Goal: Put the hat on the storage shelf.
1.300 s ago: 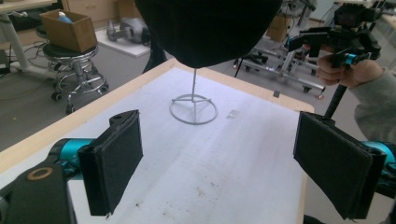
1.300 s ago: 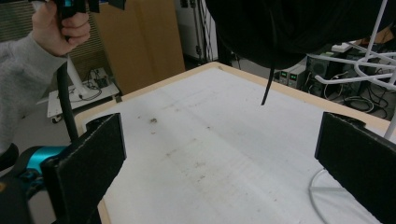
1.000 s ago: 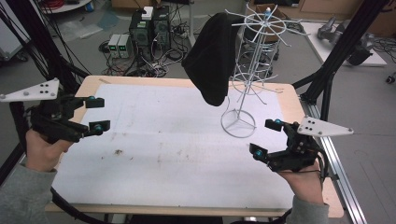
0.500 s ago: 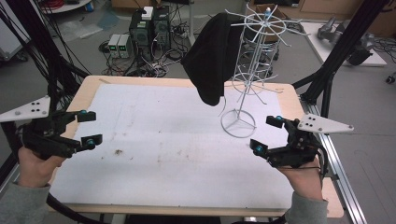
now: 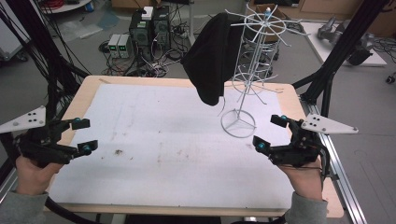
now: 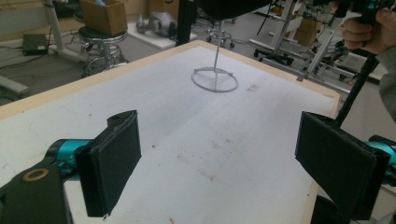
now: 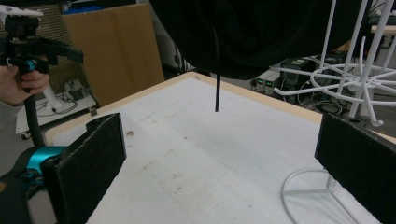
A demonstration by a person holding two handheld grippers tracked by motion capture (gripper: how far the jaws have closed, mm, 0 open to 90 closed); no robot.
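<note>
Tabletop (image 5: 154,135) with a white sheet on it and a wood edge all around; the sheet has small brown marks near the middle and nothing lies on it but the stand (image 5: 247,70); the stand is white wire, with a round ring foot on the far right part of the sheet, a thin pole going up, and rings of hooks at the top; a black cloth (image 5: 210,56) hangs from the hooks on the stand's left side and droops down above the sheet without touching it; a thin black string (image 7: 217,70) hangs from the cloth, seen in the right gripper view.

The left gripper (image 5: 84,136) is at the left edge of the tabletop, held in a hand (image 5: 31,173) with a grey sleeve; its fingers (image 6: 112,168) are spread wide apart with nothing between them; it points across the sheet at the stand's ring foot, well away from it.

The right gripper (image 5: 270,133) is near the right edge of the tabletop, just beside the ring foot but not touching it; its fingers (image 7: 88,172) are spread wide too and hold nothing; the other hand (image 5: 303,179) holds it from below.

On the floor past the far edge sit boxes (image 5: 147,30) with many cables; black poles stand at both sides.
</note>
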